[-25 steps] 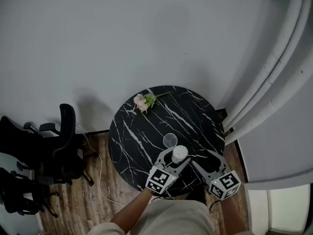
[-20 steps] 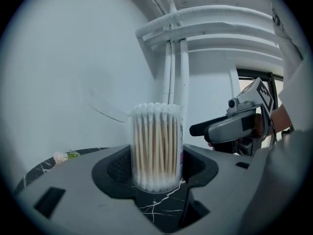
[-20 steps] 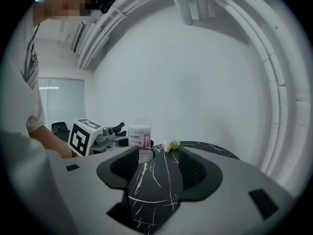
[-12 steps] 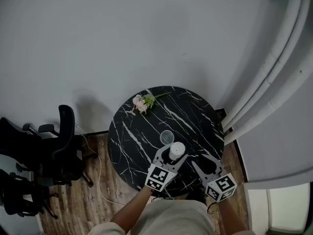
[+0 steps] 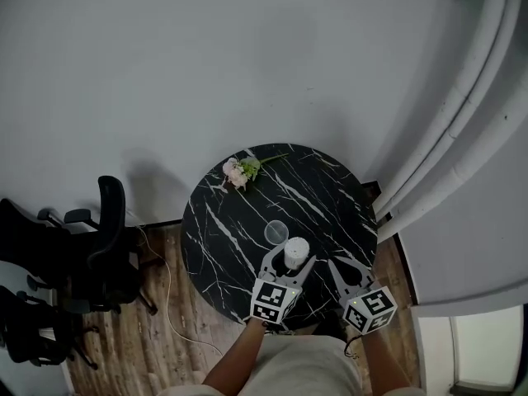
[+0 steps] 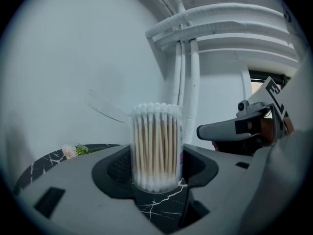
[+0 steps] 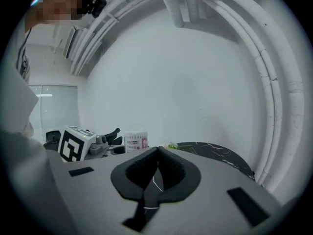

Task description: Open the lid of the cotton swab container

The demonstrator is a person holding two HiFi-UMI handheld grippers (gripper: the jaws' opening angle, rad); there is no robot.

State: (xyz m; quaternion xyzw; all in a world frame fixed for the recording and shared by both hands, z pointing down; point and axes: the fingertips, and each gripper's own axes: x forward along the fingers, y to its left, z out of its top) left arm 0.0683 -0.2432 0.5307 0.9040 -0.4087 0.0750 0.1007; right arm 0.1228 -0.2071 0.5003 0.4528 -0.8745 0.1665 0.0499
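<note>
Gripping the cotton swab container (image 6: 156, 146) by its clear sides, the left gripper (image 5: 289, 263) sits nearest the person, low over the near edge of the round black marbled surface (image 5: 239, 221), with a bare forearm (image 5: 235, 361) reaching down behind its marker cube. Its jaws stand wide, one dark pad against each side of the container, which is upright with its base on the marble and packed full of swabs, white tips up. Just beside it to the right, the right gripper (image 7: 157, 155) points out over the same edge with its jaws drawn tight together and nothing between them; only a sliver of veined marble shows through the slit below the pads. The two grippers are near each other but not touching. At the container's top rim the clear lid (image 5: 275, 232) is off the opening, reaching out from the rim on the far left side and tilted upward in the left gripper view; whether it is hinged there cannot be told. Farther across the surface, near its far left edge, lies a small sprig of pink flowers (image 5: 240, 172) with green leaves. To the left, on the wooden floor (image 5: 169, 304), stand black office chairs (image 5: 109, 221). Behind everything rises a plain pale wall (image 5: 206, 56), with white pipes (image 5: 462, 122) curving down at the right.
</note>
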